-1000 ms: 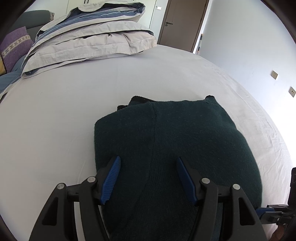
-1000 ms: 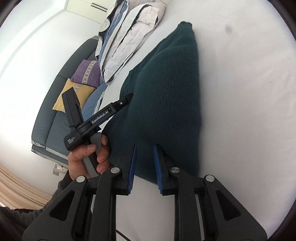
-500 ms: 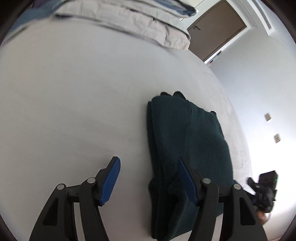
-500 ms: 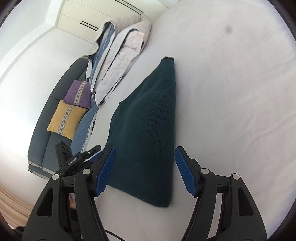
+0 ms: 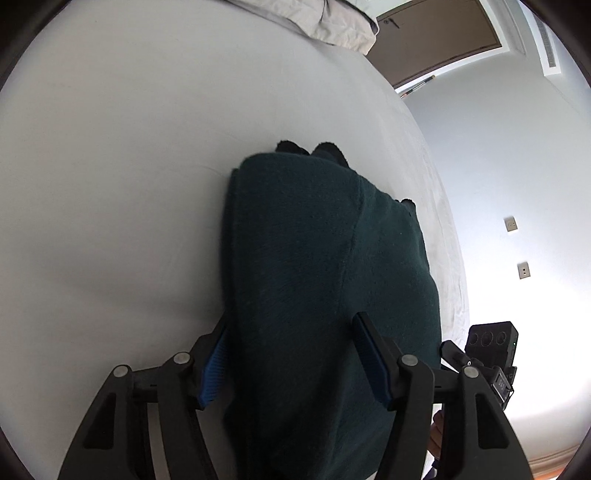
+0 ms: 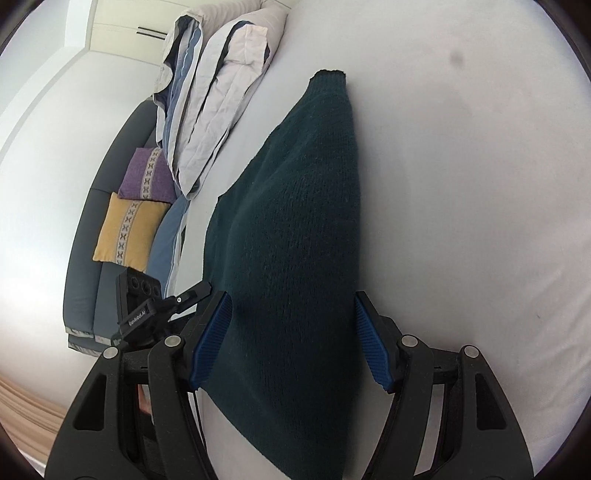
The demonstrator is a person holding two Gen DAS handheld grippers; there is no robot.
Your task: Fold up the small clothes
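Observation:
A dark green knitted sweater (image 5: pixel 325 258) lies folded into a long strip on the white bed sheet (image 5: pixel 110 184). My left gripper (image 5: pixel 291 328) stands over one end of it. Its jaws are closing a little, with the knit between them and the pads not pressing it. The sweater's edge covers part of the left blue pad (image 5: pixel 212 373). At the opposite end of the sweater (image 6: pixel 295 221), my right gripper (image 6: pixel 291 299) is open and straddles the strip's width. Each view shows the other gripper beside the sweater: the right gripper (image 5: pixel 487 354) and the left gripper (image 6: pixel 147 310).
A folded duvet (image 6: pixel 218 92) is piled at the head of the bed. Beside the bed stands a grey sofa (image 6: pixel 85 258) with a purple cushion (image 6: pixel 147 181) and a yellow cushion (image 6: pixel 129 232). A brown door (image 5: pixel 436 33) is past the far corner.
My right gripper went from nearly shut to wide open and moved over the sweater's end. The left gripper rolled, swung off to the side, then came back astride the sweater.

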